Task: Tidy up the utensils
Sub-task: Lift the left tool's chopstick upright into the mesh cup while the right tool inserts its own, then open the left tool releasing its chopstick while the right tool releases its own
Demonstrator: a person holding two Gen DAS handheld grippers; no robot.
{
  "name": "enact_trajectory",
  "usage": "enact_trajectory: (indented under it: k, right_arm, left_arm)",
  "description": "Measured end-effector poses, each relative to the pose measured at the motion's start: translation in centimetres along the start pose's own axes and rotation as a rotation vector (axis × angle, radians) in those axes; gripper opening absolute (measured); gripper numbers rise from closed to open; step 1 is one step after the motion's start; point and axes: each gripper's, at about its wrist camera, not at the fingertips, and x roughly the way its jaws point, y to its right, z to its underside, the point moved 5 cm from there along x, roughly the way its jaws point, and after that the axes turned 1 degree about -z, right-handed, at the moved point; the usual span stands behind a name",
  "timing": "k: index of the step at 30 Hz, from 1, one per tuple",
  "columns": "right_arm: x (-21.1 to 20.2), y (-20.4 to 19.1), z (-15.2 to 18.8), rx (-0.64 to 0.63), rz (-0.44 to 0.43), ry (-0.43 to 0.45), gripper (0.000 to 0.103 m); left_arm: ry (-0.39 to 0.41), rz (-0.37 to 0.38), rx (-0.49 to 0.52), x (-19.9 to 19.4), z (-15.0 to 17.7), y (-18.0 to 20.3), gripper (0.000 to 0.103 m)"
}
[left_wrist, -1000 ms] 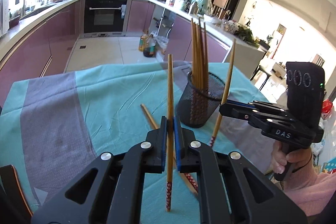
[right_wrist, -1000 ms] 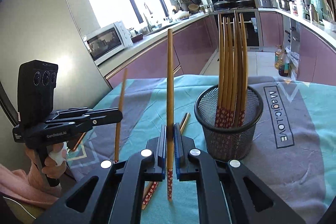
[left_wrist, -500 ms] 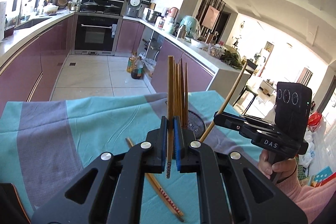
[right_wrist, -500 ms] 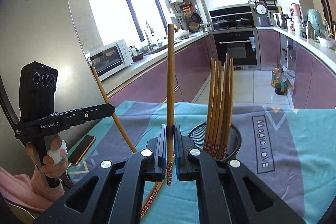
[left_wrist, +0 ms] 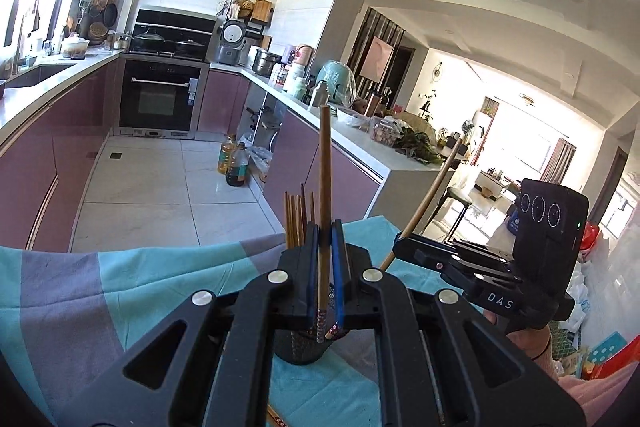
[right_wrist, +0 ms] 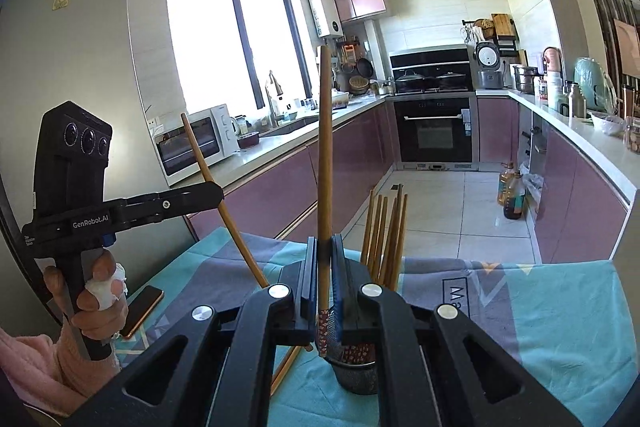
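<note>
Left gripper (left_wrist: 323,267): its fingers are closed on a long, thin brown wooden chopstick (left_wrist: 324,187), held upright at the centre of the left wrist frame; the grip sits low on the shaft, just above the red patterned tip.
Right gripper (right_wrist: 324,275): its fingers are likewise clamped on a second brown wooden chopstick (right_wrist: 325,163), upright in the middle of the right wrist frame, again held near the patterned end.
Holder: a black wire-mesh cylindrical cup (right_wrist: 356,371) stands on the desk at lower centre of the right wrist frame, partly hidden behind the fingers, with a bundle of matching wooden chopsticks (right_wrist: 384,235) leaning inside it.
Both tips: each patterned tip hangs just above or at the cup's rim; whether either is already inside I cannot tell.
Loose piece: another wooden chopstick (right_wrist: 286,367) lies flat on the teal and grey tablecloth (right_wrist: 540,307) at lower centre-left, just beside the cup.
Handling: the sticks look light, stiff and smooth, so probably apt to pivot or slip between flat pads; a hold low on the shaft leaves a long top-heavy lever.
Where to grip: for the one lying flat, near the middle of the shaft seems best for balance.
Risk: bumping the cup could tip the light mesh holder.
Bystander: a dark phone (right_wrist: 142,311) lies at the cloth's left edge.
</note>
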Motion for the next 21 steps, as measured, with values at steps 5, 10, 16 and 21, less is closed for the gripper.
enact_trajectory:
  k: [5, 10, 16, 21]
  right_arm:
    - [0.9, 0.9, -0.2, 0.004, 0.022, -0.005, 0.006]
    - [2.4, 1.7, 0.6, 0.013, 0.035, -0.045, 0.006]
    - [4.2, 2.2, 2.1, 0.017, 0.044, -0.122, 0.006]
    - [5.4, 2.5, 3.4, 0.022, 0.054, -0.183, 0.006]
  left_arm:
    - [-0.009, -0.018, 0.025, 1.6, -0.6, 0.8, 0.007]
    - [-0.081, -0.041, 0.047, 4.1, 0.7, 1.5, 0.007]
    - [-0.176, -0.056, 0.069, 6.8, 2.6, 0.9, 0.007]
    - [-0.239, -0.063, 0.093, 8.2, 3.8, 0.8, 0.007]
